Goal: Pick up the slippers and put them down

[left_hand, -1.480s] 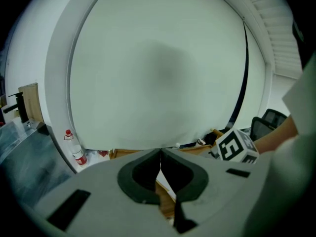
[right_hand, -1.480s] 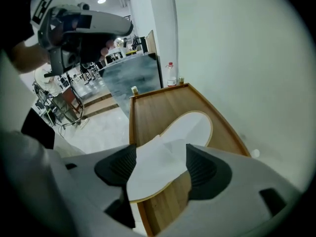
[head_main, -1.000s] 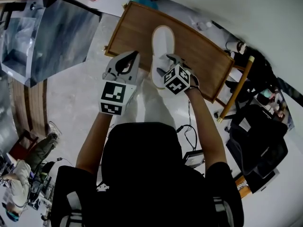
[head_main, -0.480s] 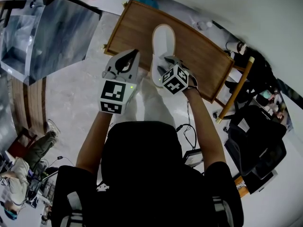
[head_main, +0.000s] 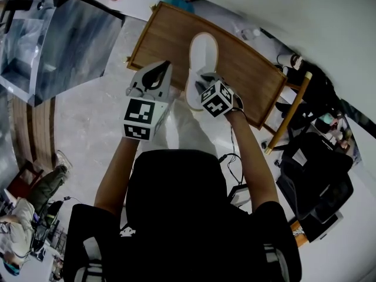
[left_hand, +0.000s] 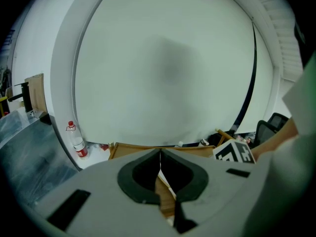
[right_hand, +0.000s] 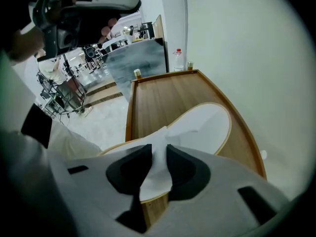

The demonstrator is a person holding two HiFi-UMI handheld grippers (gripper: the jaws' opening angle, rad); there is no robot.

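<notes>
Slipper (head_main: 201, 54): lying flat on the wooden table (head_main: 161, 37), not yet lifted.
Right gripper (right_hand: 159, 154): jaws have just been closing and are apparently pinching the slipper's white upper.
Left gripper (left_hand: 160, 154): hovering alongside, jaws together, carrying nothing.
Progress: grasp forming; lifting and setting down are remaining.
Room: pale floor (head_main: 94, 116) and a bottle (left_hand: 75, 141) are showing.

Slipper (head_main: 202, 49): white, thin tan rim. Desk (head_main: 164, 34): brown wood grain. Left hand-held gripper (left_hand: 159, 154), right hand-held gripper (right_hand: 159, 148): pale grey shells, black inner lining, black-and-white square markers. Bottle (left_hand: 75, 141): red cap, red label.
</notes>
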